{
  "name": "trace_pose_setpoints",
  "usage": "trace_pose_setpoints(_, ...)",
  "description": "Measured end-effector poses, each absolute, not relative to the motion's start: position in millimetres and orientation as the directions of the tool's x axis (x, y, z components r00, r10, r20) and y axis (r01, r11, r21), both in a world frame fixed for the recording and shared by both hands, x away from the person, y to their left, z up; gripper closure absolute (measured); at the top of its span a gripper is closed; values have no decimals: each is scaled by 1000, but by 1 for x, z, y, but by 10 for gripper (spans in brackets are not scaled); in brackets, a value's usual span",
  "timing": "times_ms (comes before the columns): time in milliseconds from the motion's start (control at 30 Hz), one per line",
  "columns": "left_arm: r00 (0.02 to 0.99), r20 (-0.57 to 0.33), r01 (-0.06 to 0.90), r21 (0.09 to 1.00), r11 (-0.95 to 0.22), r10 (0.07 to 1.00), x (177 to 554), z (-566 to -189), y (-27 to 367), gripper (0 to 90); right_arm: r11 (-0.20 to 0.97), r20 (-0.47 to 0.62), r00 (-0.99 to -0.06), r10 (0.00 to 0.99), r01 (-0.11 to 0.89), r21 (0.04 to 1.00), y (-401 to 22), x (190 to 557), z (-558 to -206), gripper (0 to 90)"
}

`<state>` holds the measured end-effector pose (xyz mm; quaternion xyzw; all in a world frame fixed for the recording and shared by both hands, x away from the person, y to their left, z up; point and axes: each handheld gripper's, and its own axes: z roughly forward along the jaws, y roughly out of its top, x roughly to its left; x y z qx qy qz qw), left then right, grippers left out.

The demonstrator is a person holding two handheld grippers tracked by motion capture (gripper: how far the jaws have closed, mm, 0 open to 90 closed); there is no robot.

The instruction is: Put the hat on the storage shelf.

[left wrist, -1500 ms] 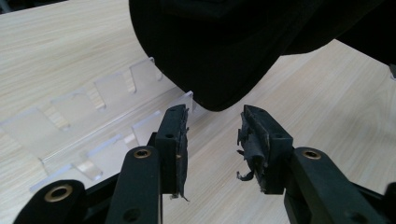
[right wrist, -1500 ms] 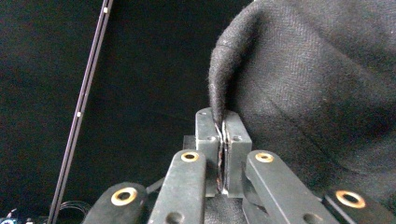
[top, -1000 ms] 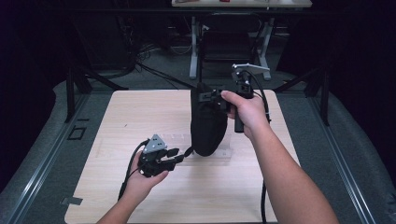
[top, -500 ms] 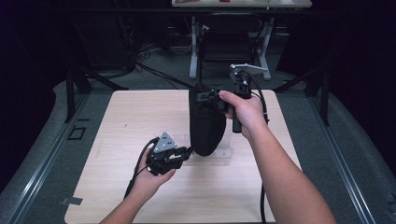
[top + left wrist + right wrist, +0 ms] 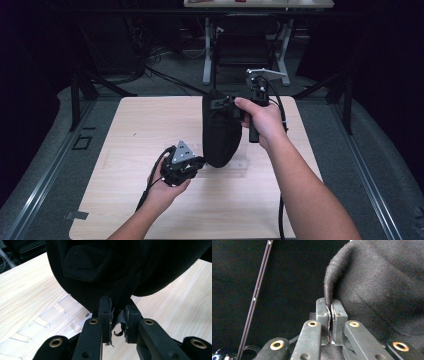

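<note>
Above the wooden table (image 5: 130,150), the black cloth bag (image 5: 220,135) hangs from the right gripper (image 5: 231,106), clamped on its top edge, while the left gripper (image 5: 197,164), jaws just closing, pinches its bottom tip, so both grips look made and only the handling remains.

Overhead light brightens the pale wooden tabletop (image 5: 140,130) while the surrounding room stays nearly black, and the close gripper views look soft and grainy.
</note>
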<state>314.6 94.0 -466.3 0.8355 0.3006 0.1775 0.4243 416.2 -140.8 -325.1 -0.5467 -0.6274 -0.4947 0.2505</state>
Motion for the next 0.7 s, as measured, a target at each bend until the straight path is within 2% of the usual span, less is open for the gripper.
trace_pose_setpoints(233, 756, 61, 339, 815, -470, 651, 314, -466, 94, 813, -95, 859, -294, 418, 927, 364, -142, 414, -320, 782)
trace_pose_setpoints(467, 745, 91, 329, 811, -483, 660, 314, -467, 98, 836, -113, 851, -307, 426, 915, 387, -150, 412, -314, 770)
trace_pose_setpoints(700, 738, 82, 345, 807, -479, 670, 315, -470, 107, 847, -133, 851, -301, 430, 911, 390, -160, 410, -312, 768)
